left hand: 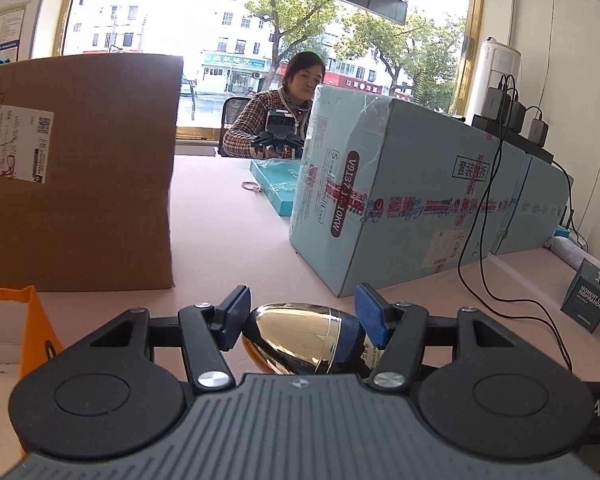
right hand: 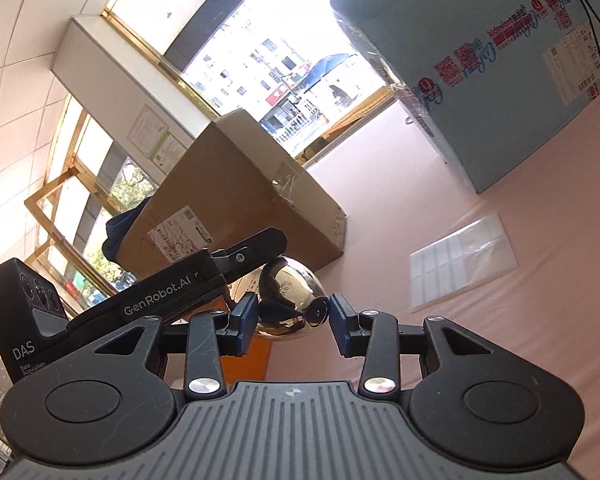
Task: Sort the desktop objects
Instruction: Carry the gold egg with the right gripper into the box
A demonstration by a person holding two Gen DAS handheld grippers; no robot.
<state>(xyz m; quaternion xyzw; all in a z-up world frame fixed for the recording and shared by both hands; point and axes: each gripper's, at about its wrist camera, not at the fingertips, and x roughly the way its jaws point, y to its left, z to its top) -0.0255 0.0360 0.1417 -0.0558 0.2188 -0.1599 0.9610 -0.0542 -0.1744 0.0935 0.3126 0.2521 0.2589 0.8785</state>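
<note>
A: The gold egg — where is it?

B: Between the left gripper's blue pads, above the pink table. Its lower half is hidden behind the gripper body, and I cannot tell if both pads touch it.

A: And from the right wrist?

B: The egg shows mirror-bright there, with the left gripper coming in from the left. The orange bin is cut off at the frame edge.

A: The room?

B: Pink table, a brown box to the left, a blue carton to the right, and a big street window behind. A person sits across the table.

A: The right gripper?

B: Jaws apart, framing the egg's tip; the left pad seems against it, the right pad stands clear.
</note>
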